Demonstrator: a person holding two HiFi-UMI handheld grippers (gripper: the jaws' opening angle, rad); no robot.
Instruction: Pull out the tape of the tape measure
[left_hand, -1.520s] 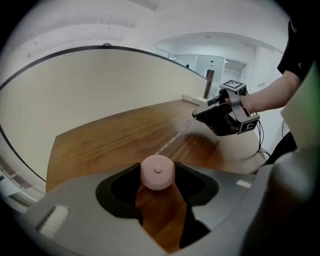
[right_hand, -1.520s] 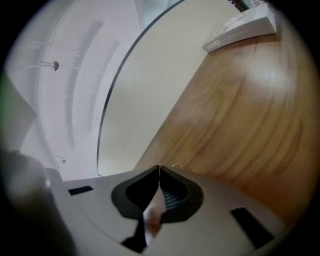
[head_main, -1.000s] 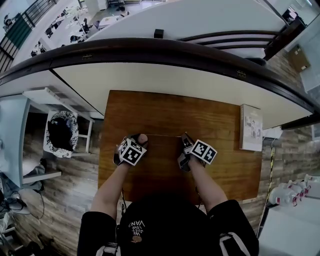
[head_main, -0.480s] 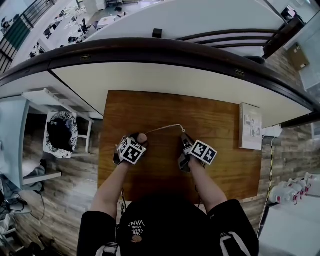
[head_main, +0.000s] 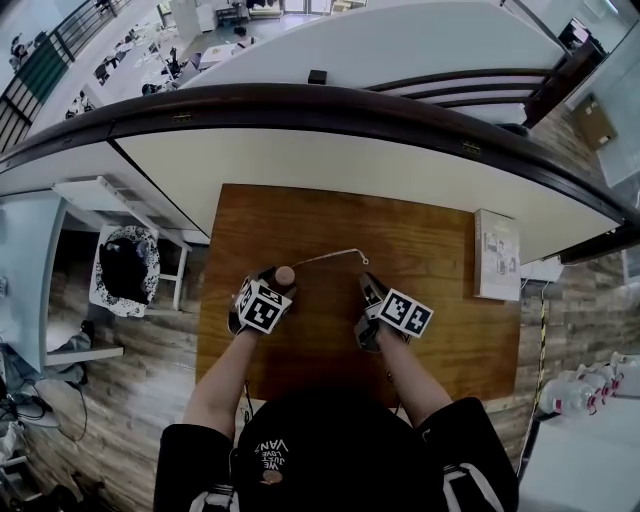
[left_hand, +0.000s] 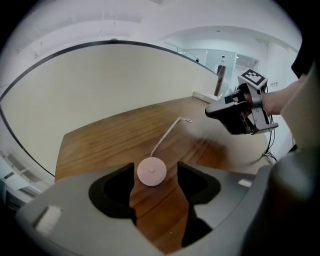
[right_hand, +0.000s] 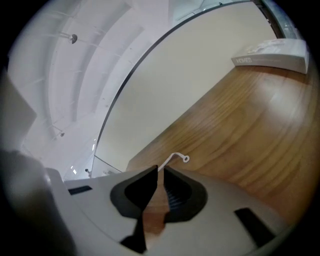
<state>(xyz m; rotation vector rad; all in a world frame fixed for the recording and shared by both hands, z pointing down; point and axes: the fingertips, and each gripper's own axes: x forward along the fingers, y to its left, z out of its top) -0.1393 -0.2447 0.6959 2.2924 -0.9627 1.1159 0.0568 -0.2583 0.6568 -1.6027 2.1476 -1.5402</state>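
The tape measure is a round pink case (left_hand: 152, 171) (head_main: 285, 274) lying flat on the brown wooden table (head_main: 300, 215). Its thin white tape (left_hand: 167, 136) curves away over the wood to a free ringed end (left_hand: 189, 120) (right_hand: 185, 159) (head_main: 365, 255). My left gripper (left_hand: 155, 166) (head_main: 268, 282) stands open around the case; its jaws have just been opening and the pads do not press on the case. My right gripper (right_hand: 160, 172) (head_main: 368, 283) (left_hand: 212, 112) is shut on nothing and hangs above the table just short of the tape's end.
A white box (head_main: 500, 254) (right_hand: 272, 54) lies at the table's right edge. A curved cream partition (head_main: 330, 150) rises right behind the table's far edge. To the left, on the floor, stands a white stool with a dark seat (head_main: 125, 265).
The tape ran taut and straight from the case to my right gripper; now it lies in a loose arc with its end free. My right gripper has lifted and drawn back a little.
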